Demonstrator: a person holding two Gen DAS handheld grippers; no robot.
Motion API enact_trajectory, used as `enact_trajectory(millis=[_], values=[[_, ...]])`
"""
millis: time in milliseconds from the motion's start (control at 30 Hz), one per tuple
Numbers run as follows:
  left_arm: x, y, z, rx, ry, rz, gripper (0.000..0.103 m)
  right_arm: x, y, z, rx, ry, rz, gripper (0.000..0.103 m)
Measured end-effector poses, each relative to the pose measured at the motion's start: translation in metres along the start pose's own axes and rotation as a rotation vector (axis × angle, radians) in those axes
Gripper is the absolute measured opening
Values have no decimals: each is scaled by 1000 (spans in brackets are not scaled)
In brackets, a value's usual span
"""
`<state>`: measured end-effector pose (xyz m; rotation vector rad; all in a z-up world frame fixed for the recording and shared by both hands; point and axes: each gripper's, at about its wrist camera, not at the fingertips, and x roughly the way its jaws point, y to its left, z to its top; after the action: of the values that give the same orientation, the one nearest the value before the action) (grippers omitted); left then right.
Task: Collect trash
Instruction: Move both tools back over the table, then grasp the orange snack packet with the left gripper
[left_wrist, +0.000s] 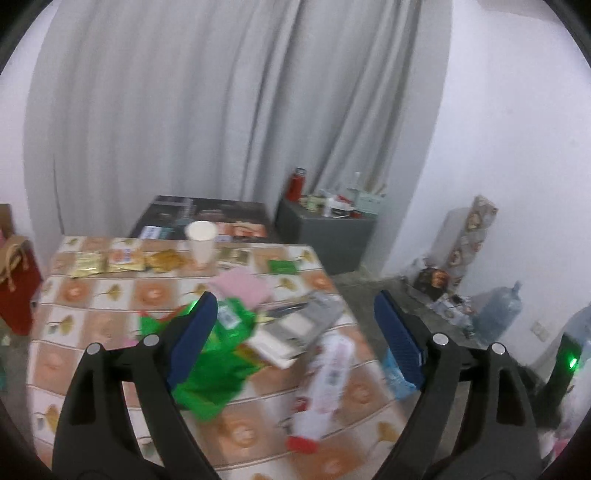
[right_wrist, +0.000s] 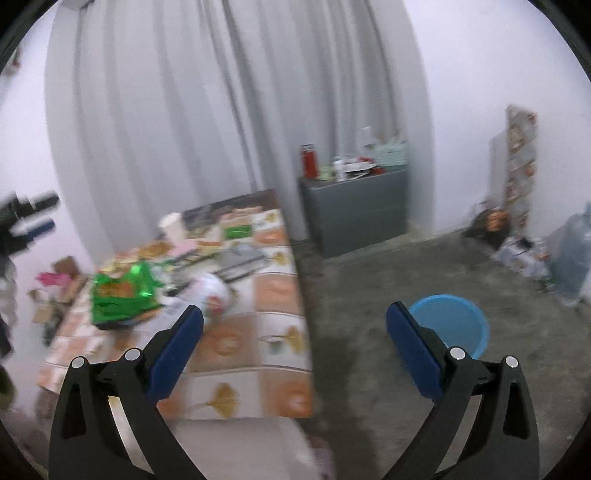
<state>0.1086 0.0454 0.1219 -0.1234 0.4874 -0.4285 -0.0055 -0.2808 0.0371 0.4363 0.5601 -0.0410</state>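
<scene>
Wrappers litter the tiled surface (left_wrist: 92, 295), a green snack bag (left_wrist: 218, 354) and a white packet (left_wrist: 325, 373) nearest; a blue bucket (right_wrist: 454, 325) waits on the floor. The left gripper (left_wrist: 295, 332) and right gripper (right_wrist: 295, 347) hover with fingers spread wide, empty. Collection looks barely begun; next, probably, closing on the green bag.

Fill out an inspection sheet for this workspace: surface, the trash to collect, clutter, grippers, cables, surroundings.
Surface: table under a tiled leaf-pattern cloth, crowded with litter.
Job's things: green wrapper, white and red packet, gold sachets, pink paper, paper cup standing upright at the far edge; blue bucket on the floor to the table's right.
Clutter: grey flat packaging beside the green wrapper; contents too blurred to name.
Grippers: left gripper open above the table, holding nothing; right gripper open, holding nothing.
Cables: nothing seen.
Surroundings: grey curtain, grey cabinet carrying a red flask, water jug on the floor.
</scene>
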Motion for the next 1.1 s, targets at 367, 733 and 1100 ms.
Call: enact_trajectory(millis=[367,733,1100], values=[[59,-14,-29,222,96,-11,83,71,4,14,231,165,257,94],[206,-52,-28,500,318,-45,83,140,-14,9,375,287,292,88],[321,-44,-35,503,508,2,74,169,-29,12,389,316,284,88]])
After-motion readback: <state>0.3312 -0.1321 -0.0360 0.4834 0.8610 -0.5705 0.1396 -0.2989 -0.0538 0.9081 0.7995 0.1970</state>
